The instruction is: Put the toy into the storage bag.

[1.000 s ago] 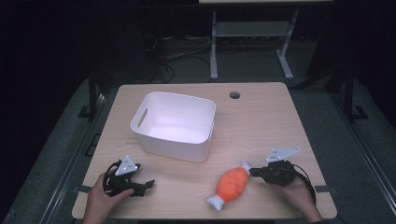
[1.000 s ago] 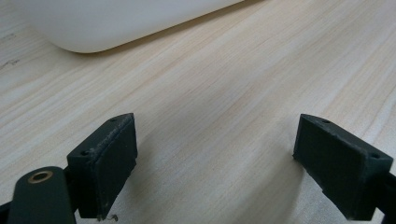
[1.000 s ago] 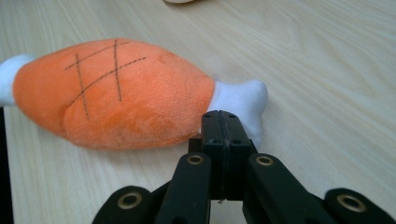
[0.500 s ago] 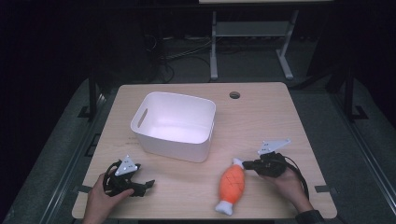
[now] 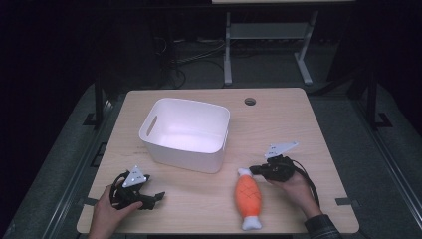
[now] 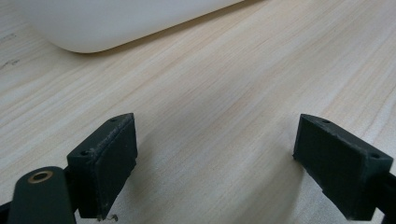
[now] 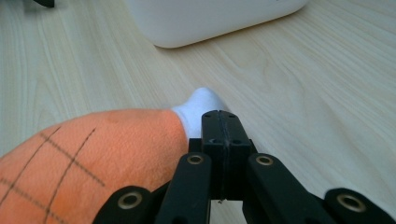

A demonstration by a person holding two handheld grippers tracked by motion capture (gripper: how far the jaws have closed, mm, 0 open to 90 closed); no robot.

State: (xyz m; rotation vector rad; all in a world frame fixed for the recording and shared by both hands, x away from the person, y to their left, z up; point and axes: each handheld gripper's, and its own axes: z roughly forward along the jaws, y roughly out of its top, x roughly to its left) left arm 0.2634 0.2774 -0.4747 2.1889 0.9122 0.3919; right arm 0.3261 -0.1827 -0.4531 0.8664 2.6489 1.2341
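High view: one tabletop [image 5: 298, 129] carries one white bin [image 5: 185, 133] and one orange plush toy [image 5: 248, 197], near the right gripper [image 5: 255, 170]. Left gripper [image 5: 158, 195] rests at the near-left corner.
Left gripper view: two jaws spread over bare wood.
Right gripper view: two jaws pressed together, beside the toy's white tip [image 7: 200, 109].

High view overhead facing forward, tool views skimming the table [image 5: 298, 124] (both catching bin [image 5: 186, 132]).
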